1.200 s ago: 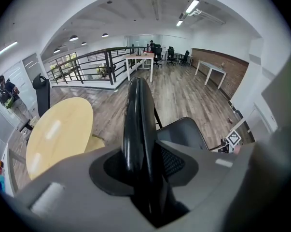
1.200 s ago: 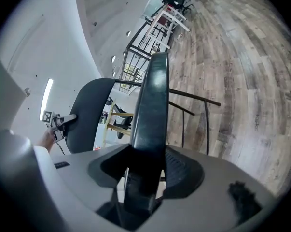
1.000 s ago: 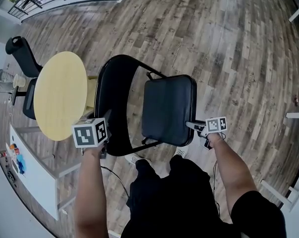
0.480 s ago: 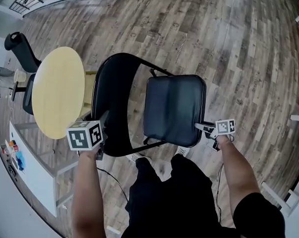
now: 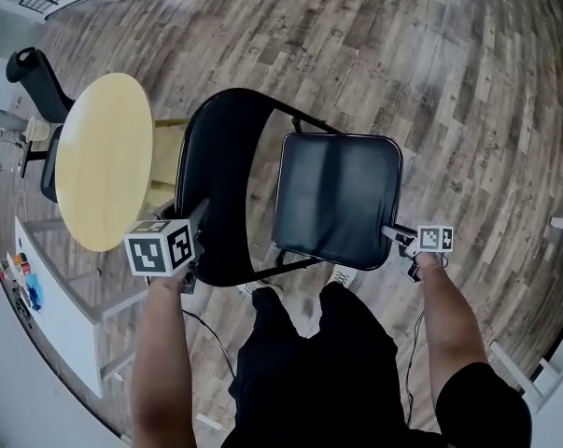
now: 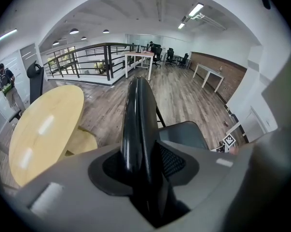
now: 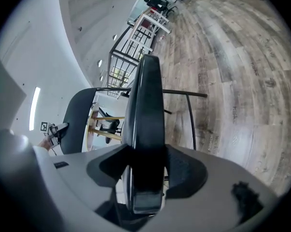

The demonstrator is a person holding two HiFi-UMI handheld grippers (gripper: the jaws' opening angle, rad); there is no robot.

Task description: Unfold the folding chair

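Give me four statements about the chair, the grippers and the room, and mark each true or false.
1. The left gripper has the backrest between its jaws. True; the jaws have just been opening a little, with the backrest between them.
2. The right gripper is empty. False: the edge of the seat is between its jaws, which have just been opening.
3. In the head view the round table is right of the chair. False: it is to the left.
4. The floor is wood planks. True.
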